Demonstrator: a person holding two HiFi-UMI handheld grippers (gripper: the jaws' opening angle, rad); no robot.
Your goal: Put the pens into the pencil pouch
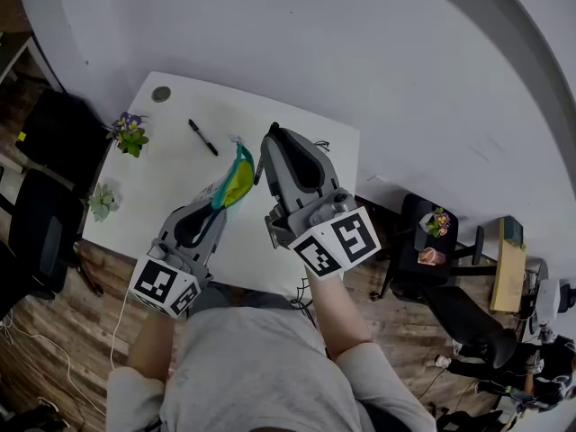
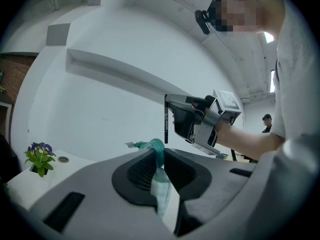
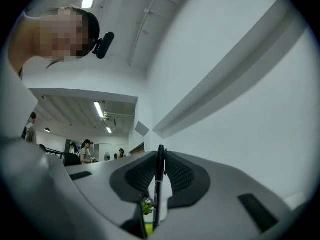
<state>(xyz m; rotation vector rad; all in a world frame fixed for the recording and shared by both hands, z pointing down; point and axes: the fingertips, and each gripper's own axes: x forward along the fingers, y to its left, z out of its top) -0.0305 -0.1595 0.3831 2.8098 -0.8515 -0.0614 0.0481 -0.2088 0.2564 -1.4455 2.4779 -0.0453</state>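
My left gripper (image 1: pixel 225 190) is shut on the edge of a green, yellow and blue pencil pouch (image 1: pixel 236 178), held up over the white table (image 1: pixel 297 138). In the left gripper view the pouch's teal edge (image 2: pixel 159 156) is pinched between the jaws. To the right and higher, my right gripper (image 1: pixel 268 139) is shut on a black pen, which stands upright in its jaws (image 3: pixel 159 176). The left gripper view shows that pen (image 2: pixel 165 121) hanging just above the pouch. A second black pen (image 1: pixel 202 137) lies on the table beyond the pouch.
A small pot of purple flowers (image 1: pixel 131 134) and a little green plant (image 1: pixel 103 201) stand at the table's left edge. A round cable port (image 1: pixel 161 94) is at the far corner. Black chairs (image 1: pixel 45 223) stand left, and a stool (image 1: pixel 432 232) stands right.
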